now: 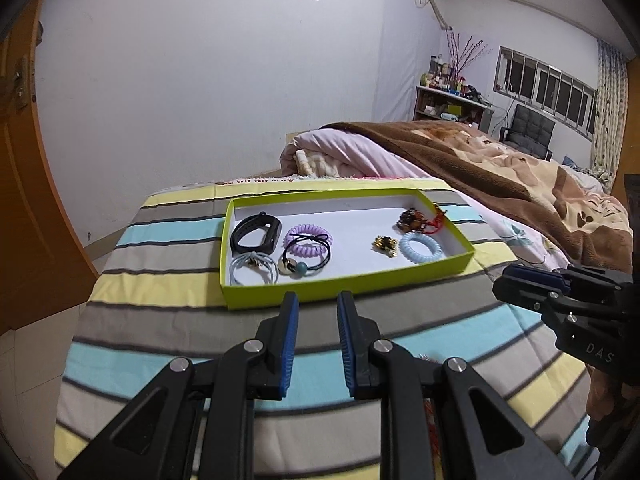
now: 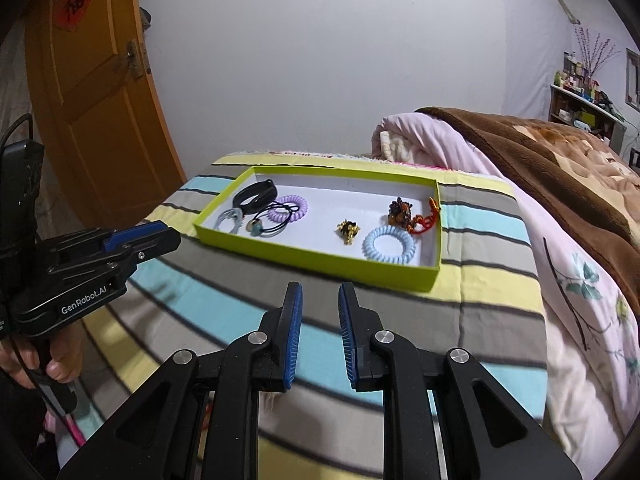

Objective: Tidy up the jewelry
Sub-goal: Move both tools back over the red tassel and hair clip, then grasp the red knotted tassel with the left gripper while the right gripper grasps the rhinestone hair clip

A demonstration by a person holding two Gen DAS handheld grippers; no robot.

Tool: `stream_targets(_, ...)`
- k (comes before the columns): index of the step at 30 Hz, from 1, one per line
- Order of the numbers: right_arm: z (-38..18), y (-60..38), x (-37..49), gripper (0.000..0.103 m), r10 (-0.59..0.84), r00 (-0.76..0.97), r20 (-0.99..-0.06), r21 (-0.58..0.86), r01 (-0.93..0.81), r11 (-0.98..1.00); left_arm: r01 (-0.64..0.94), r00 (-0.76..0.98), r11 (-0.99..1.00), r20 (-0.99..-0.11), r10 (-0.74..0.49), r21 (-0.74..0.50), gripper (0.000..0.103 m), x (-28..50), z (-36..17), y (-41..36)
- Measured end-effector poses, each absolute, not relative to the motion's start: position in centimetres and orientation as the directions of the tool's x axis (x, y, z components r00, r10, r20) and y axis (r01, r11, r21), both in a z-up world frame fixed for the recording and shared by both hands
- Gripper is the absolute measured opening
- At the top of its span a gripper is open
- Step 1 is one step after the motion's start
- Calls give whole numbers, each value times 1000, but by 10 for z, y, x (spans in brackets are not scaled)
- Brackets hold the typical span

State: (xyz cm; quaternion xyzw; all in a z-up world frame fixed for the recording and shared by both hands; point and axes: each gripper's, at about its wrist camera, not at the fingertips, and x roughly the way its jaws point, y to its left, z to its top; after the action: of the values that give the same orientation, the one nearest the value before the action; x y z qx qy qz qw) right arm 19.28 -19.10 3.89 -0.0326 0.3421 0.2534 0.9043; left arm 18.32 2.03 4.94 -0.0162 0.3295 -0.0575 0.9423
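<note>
Both tools hang empty above the striped bedspread (image 1: 160, 320), the left gripper (image 1: 318, 304) and right gripper (image 2: 320, 296) with jaws apart on nothing. All visible jewelry already lies inside the green tray (image 1: 240, 296): black band (image 1: 256, 232), coil ties, charms. Little seems left.

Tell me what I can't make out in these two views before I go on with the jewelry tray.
- Near inner wall of the green tray: left wrist view, hidden by its own rim.
- Gold charm: right wrist view, too small to identify.
- Amber ornament with red cord: too small, tangled.
- Right gripper: left wrist view, seen side-on, so its gap is unclear there.
</note>
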Motion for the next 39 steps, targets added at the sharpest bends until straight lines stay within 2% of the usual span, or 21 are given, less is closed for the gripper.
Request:
stream_targets(12,40,-204,130,19,429,660,-617,86,-486,870,65,800,996,-593,-92,-66,21,124,51,11)
stream_targets(29,40,-210,96,19,447,659,-605,96,-497,863,59,804,997,-588,-82,-59,21,82,47,6)
stream_targets(31,39,-210,94,22,448,658,-606,96,-498,862,60,802,996,-591,-85,-62,21,81,45,6)
stream_targets(33,39,-210,93,29,450,658,-604,97,-499,861,63,799,996,-595,-88,-63,21,79,44,5)
stream_targets(39,35,-210,94,30,450,651,-611,102,-499,861,76,790,995,-605,-102,-69,21,79,40,1)
